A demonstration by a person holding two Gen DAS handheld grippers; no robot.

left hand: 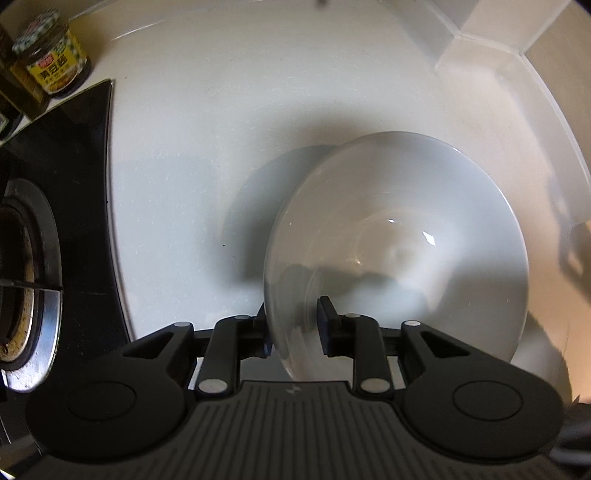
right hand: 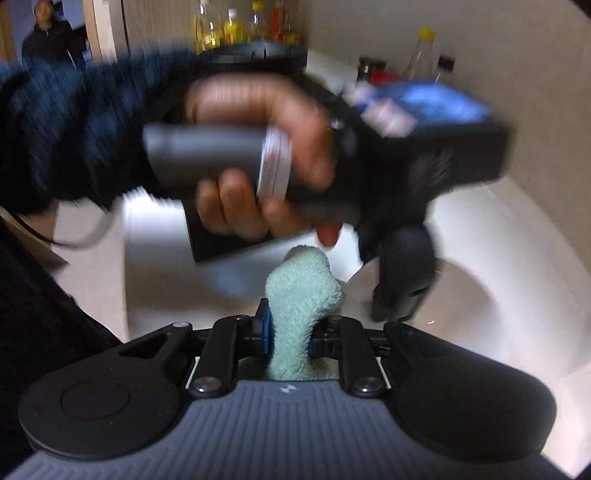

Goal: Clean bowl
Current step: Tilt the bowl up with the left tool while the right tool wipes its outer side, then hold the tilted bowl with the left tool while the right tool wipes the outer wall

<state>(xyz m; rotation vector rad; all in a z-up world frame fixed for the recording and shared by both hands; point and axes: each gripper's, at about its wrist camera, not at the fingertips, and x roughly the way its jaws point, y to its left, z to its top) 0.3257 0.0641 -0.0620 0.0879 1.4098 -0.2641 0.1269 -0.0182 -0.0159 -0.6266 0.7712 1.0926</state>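
A white bowl [left hand: 399, 236] is tilted above the white counter. My left gripper [left hand: 295, 328] is shut on the bowl's near rim, one finger inside and one outside. In the right wrist view my right gripper [right hand: 288, 328] is shut on a pale green cloth [right hand: 301, 295] that stands up between its fingers. Just ahead of the cloth I see the hand-held left gripper [right hand: 399, 295] pointing down at the bowl's rim [right hand: 461, 280], blurred by motion. The cloth is close to the bowl's edge; I cannot tell whether it touches.
A black gas hob with a burner [left hand: 26, 280] lies to the left. A jar with a yellow label [left hand: 51, 55] stands at the back left. Tiled wall corner [left hand: 480, 37] is at the back right. Oil bottles [right hand: 240, 29] and sauce bottles [right hand: 421, 55] stand behind.
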